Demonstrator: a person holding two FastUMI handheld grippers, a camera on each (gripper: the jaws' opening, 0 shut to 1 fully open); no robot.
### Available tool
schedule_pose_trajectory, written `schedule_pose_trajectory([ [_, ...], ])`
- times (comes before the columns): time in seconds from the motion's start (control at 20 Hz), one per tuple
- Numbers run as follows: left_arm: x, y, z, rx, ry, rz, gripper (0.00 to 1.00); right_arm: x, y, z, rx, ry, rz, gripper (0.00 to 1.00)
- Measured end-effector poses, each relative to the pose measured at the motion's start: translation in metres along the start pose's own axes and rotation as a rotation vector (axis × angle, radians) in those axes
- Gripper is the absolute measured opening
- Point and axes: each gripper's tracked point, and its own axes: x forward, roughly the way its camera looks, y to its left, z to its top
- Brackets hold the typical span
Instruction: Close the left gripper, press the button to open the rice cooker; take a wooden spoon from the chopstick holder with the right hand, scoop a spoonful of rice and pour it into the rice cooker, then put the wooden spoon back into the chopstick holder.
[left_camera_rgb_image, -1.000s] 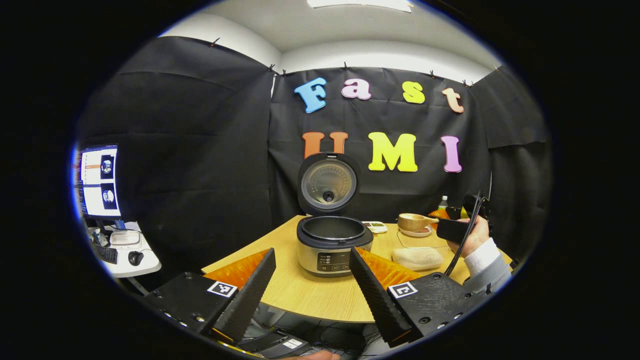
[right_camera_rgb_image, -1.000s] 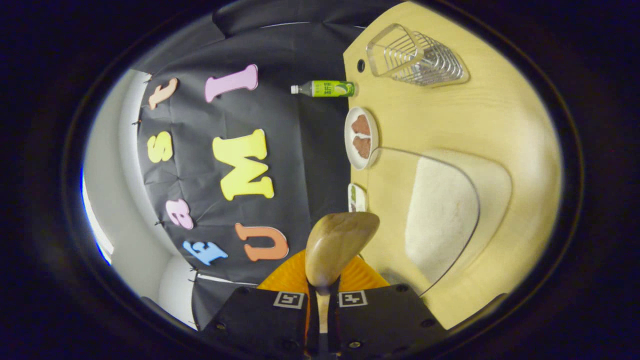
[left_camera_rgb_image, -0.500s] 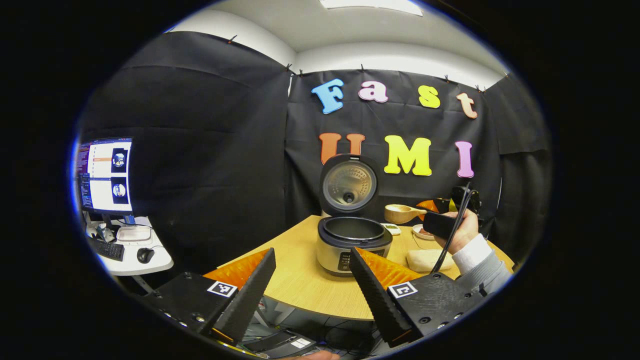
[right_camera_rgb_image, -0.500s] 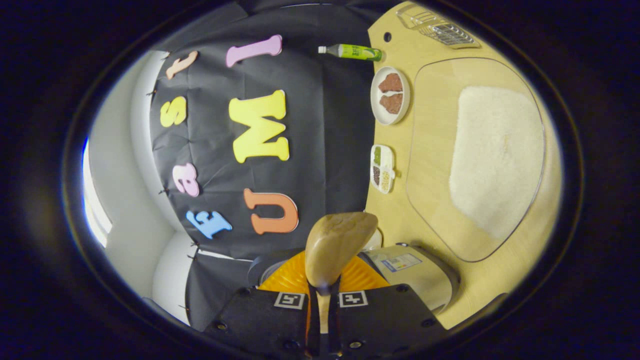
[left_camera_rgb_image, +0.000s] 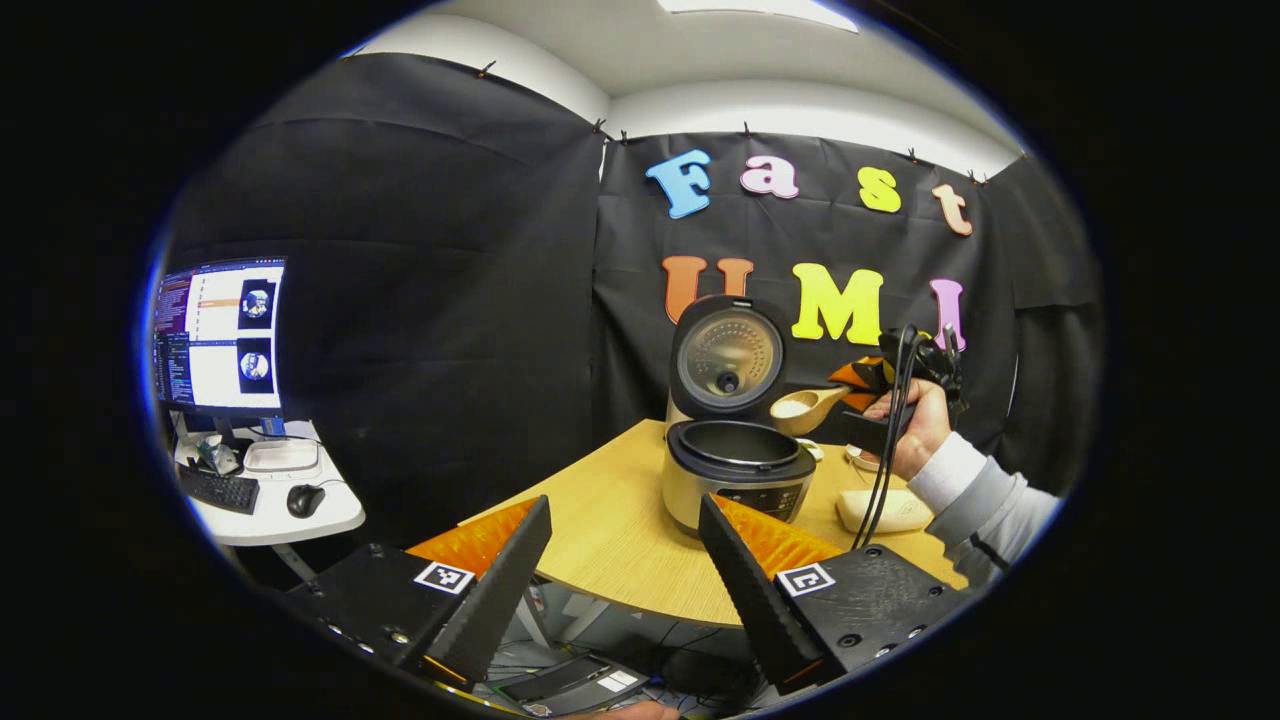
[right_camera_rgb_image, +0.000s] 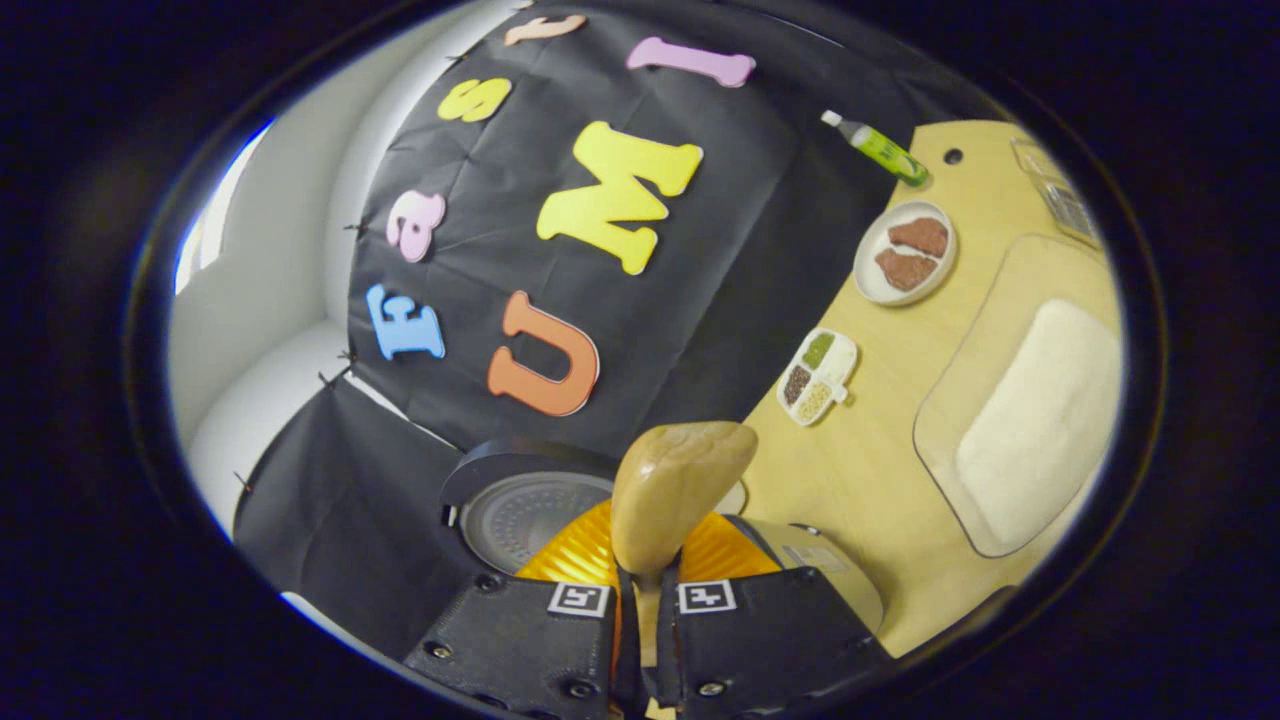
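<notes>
The rice cooker (left_camera_rgb_image: 738, 478) stands on the table with its lid (left_camera_rgb_image: 727, 355) swung up and the dark pot showing. In the left gripper view a hand holds my right gripper (left_camera_rgb_image: 858, 378) beside the lid. The wooden spoon (left_camera_rgb_image: 803, 408), with white rice in its bowl, hangs just above the pot's right rim. My right gripper (right_camera_rgb_image: 645, 592) is shut on the handle of the spoon (right_camera_rgb_image: 678, 490), whose rounded back faces the camera, over the lid (right_camera_rgb_image: 520, 512). My left gripper (left_camera_rgb_image: 625, 590) is open, back from the table's near edge.
A clear tray (right_camera_rgb_image: 985, 330) with a heap of rice (right_camera_rgb_image: 1040, 400) lies right of the cooker. Behind it are a plate of meat (right_camera_rgb_image: 905, 255), a small divided dish (right_camera_rgb_image: 818, 362), a green bottle (right_camera_rgb_image: 880, 150) and a wire holder (right_camera_rgb_image: 1060, 190). A side desk with a monitor (left_camera_rgb_image: 220, 335) stands left.
The right gripper has carried the spoon up and left from the rice tray to just over the cooker's pot. The left gripper has drifted back and left, still open.
</notes>
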Motion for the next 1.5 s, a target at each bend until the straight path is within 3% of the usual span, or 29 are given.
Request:
schedule_pose_trajectory([
  [0.4,0.001,0.001,-0.007,0.026,0.013,-0.003,0.95,0.005,0.030,0.008,-0.317,-0.065,0.015,0.12],
  [0.95,-0.004,-0.013,-0.006,0.040,-0.001,-0.043,0.95,0.000,0.050,0.014,-0.619,-0.094,0.022,0.12],
  [1.5,0.000,-0.028,-0.007,0.048,0.008,-0.076,0.95,-0.007,0.098,-0.020,-0.949,-0.094,0.154,0.12],
])
